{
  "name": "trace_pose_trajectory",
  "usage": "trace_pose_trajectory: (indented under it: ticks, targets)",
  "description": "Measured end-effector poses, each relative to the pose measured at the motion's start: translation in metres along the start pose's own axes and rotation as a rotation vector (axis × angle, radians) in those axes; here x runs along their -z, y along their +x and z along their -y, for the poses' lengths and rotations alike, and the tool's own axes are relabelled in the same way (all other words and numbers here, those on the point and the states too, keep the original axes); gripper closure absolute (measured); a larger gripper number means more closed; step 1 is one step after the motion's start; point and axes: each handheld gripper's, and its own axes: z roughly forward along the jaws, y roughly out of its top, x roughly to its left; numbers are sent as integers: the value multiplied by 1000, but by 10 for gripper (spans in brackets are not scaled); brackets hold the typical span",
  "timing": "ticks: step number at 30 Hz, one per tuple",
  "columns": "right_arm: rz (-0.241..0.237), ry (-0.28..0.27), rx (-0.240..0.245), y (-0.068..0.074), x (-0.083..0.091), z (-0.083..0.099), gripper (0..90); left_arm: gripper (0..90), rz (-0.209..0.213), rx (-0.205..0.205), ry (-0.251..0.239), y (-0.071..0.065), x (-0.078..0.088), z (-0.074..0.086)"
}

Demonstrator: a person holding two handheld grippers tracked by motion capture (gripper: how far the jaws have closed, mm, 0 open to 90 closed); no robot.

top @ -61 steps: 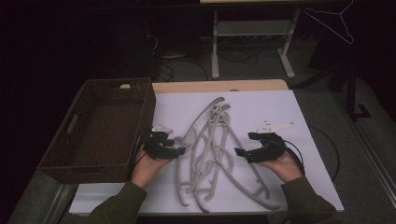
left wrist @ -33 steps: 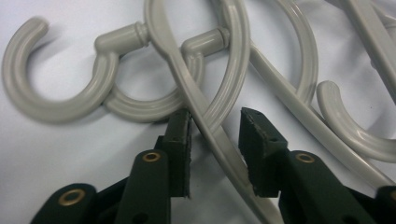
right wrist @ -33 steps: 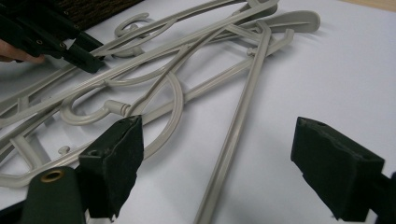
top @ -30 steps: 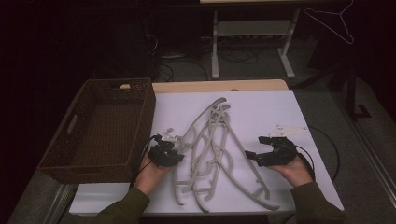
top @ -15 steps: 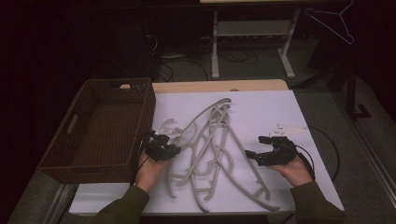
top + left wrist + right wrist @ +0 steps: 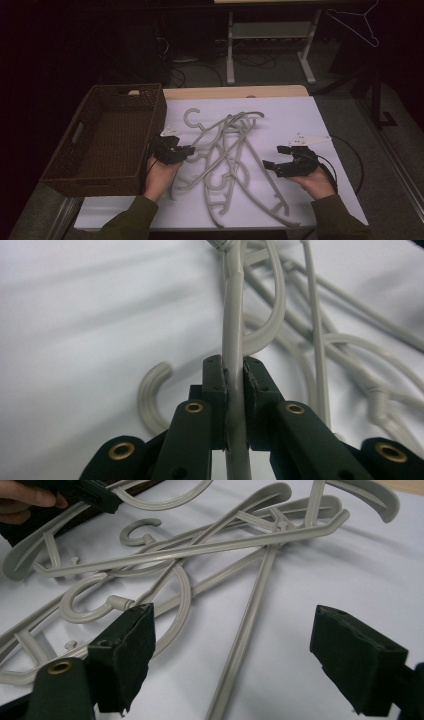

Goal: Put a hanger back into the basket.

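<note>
Several grey hangers are seen tangled at the centre of the high view on the white table, right of a brown basket. The left gripper is placed at the pile's left edge, the right gripper at its right edge. In the left gripper view, one hanger bar is clamped between jaws that have just been closing, mid-frame. In the right gripper view, the jaws are spread wide with nothing gripped, and hangers are spread across the upper frame.
</note>
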Motion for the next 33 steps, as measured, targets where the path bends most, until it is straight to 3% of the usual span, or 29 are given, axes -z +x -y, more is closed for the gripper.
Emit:
trace_pose_trajectory:
  ticks: [6,18,25,33]
  targets:
    - [0,-6,-3,-2,1,0,181,823,28,-55,-18,-10,7,-11]
    - [3,-45,-32,-7,8,0,176,824,44,-103,-24,-17,37,-50]
    - [7,-42,-31,-6,9,0,176,824,39,-101,-34,-2,68,-69]
    - [9,-45,-30,-7,8,0,166,823,-1,-90,-62,28,110,-79]
